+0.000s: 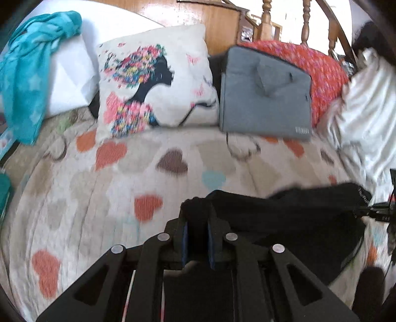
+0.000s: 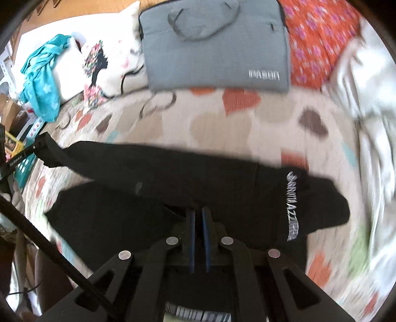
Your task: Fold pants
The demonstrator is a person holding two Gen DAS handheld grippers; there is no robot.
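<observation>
The black pants (image 2: pixel 198 173) lie across a heart-patterned bedspread (image 2: pixel 222 119), with white lettering near one end. In the right wrist view one layer is lifted over another. My right gripper (image 2: pixel 198 213) is shut on the pants' near edge, with black cloth between its blue pads. In the left wrist view the pants (image 1: pixel 297 218) stretch to the right. My left gripper (image 1: pixel 198 218) is shut on a bunched end of the pants and holds it above the bedspread (image 1: pixel 99 198). The left gripper also shows at the far left of the right wrist view (image 2: pixel 39 146).
A grey laptop bag (image 1: pixel 264 96), a printed cushion (image 1: pixel 153 81), a red patterned cushion (image 1: pixel 319 67) and white bedding (image 1: pixel 371 111) line the back and right. A teal cloth (image 1: pixel 27 69) drapes over a white pillow at left. Wooden bed posts (image 1: pixel 305 22) stand behind.
</observation>
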